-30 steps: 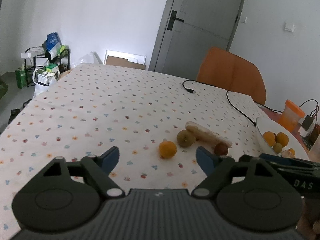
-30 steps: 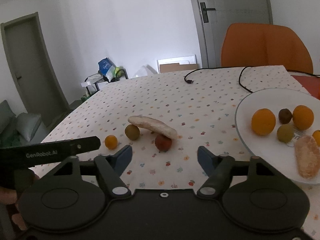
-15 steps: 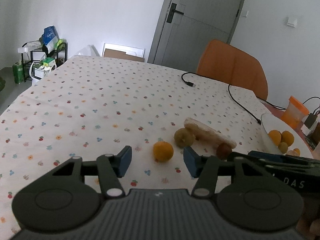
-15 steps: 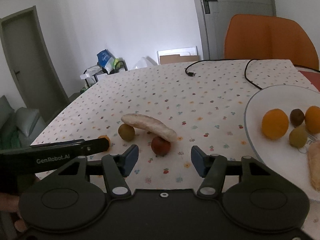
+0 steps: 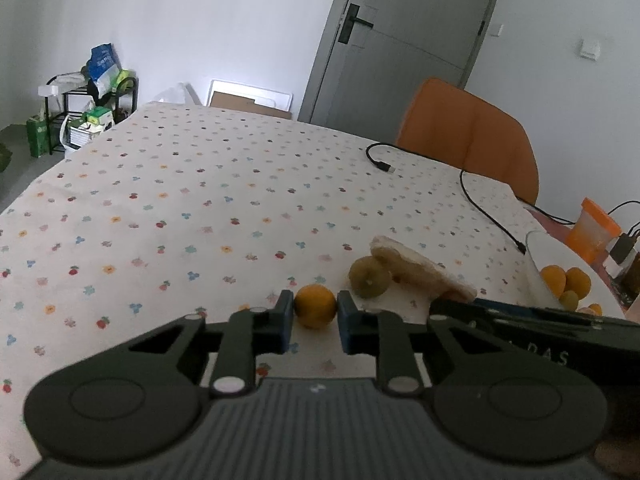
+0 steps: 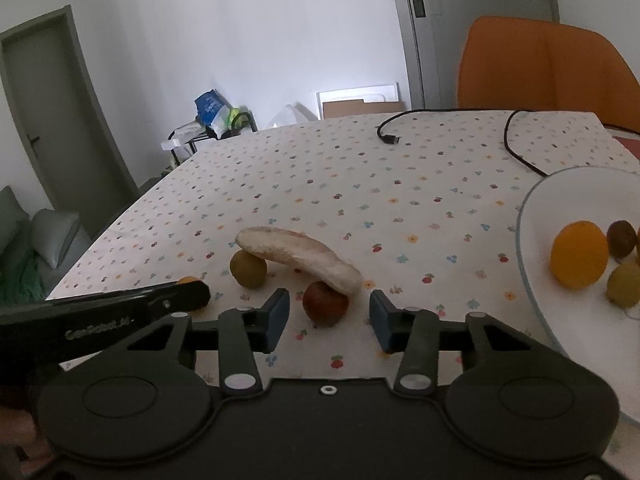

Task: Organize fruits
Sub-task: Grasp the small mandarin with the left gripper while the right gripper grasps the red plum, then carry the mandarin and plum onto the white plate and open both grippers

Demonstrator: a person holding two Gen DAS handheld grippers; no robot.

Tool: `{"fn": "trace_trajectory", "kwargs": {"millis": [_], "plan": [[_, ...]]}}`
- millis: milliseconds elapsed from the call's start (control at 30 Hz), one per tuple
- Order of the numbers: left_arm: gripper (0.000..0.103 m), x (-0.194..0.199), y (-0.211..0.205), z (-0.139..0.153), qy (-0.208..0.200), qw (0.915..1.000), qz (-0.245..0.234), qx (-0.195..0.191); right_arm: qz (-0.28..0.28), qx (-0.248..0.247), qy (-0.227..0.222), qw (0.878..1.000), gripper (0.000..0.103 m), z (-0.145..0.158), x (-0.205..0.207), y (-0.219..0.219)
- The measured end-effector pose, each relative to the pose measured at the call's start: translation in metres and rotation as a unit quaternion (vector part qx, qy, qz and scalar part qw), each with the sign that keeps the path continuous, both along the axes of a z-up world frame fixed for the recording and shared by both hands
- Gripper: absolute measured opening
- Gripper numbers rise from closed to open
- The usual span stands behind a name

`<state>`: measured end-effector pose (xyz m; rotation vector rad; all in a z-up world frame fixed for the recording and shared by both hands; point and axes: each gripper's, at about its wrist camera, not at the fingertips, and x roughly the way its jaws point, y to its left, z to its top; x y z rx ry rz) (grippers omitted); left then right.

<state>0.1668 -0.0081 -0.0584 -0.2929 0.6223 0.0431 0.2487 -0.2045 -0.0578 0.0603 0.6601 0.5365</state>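
On the near part of a table covered by a white cloth [image 5: 200,184] dotted with small coloured flowers, a small orange fruit [image 5: 315,305] sits between the 2 blue pads of the left gripper [image 5: 313,320], whose jaws have narrowed until each pad is at or touching the fruit's side. Just right of it lie a greenish round fruit [image 5: 369,278] and a long pale piece shaped like a bread roll [image 6: 298,255], which rests partly on the green fruit and on a dark red fruit [image 6: 325,304]. The right gripper [image 6: 324,318] hangs with that red fruit between its pads, jaws half open and clear gaps on both sides, holding nothing. At the right edge stands a white plate [image 6: 576,192] carrying a large orange [image 6: 579,254], a brown fruit [image 6: 621,239] and a green one [image 6: 623,284]. A black cable [image 6: 508,136] runs across the far cloth toward the plate. Beyond the table are an orange chair [image 5: 468,132], a grey door [image 5: 404,36], white walls, a black rack of bags [image 5: 88,96] at far left and an orange-lidded cup [image 5: 592,232] at right. In the right wrist view the left gripper's black body hides most of the small orange fruit.
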Motion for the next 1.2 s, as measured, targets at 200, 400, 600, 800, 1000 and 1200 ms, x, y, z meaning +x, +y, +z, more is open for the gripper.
{"fn": "trace_trajectory", "kwargs": {"millis": [200, 400, 600, 800, 1000, 1200], "plan": [[0.022, -0.012, 0.001, 0.004, -0.008, 0.9999, 0.014, -0.005, 0.011, 0.011, 0.008, 1.0, 0.023, 0.0, -0.003, -0.001], [0.022, -0.019, 0.002, 0.01, -0.016, 0.9998, 0.012, -0.005, 0.012, 0.009, 0.01, 1.0, 0.023, 0.003, -0.015, -0.004], [0.022, -0.028, 0.001, 0.017, -0.025, 0.9996, 0.009, -0.007, 0.006, 0.017, 0.0, 1.0, 0.023, 0.01, -0.032, -0.013], [0.022, -0.033, -0.005, 0.024, -0.033, 0.9994, 0.002, -0.007, -0.003, 0.018, -0.01, 1.0, 0.023, 0.016, -0.042, -0.024], [0.022, -0.036, -0.014, 0.03, -0.039, 0.9992, -0.009, -0.004, -0.013, 0.02, -0.016, 1.0, 0.023, 0.021, -0.049, -0.035], [0.021, -0.037, -0.021, 0.034, -0.041, 0.999, -0.019, 0.002, -0.02, 0.023, -0.022, 0.999, 0.023, 0.025, -0.052, -0.044]]}}
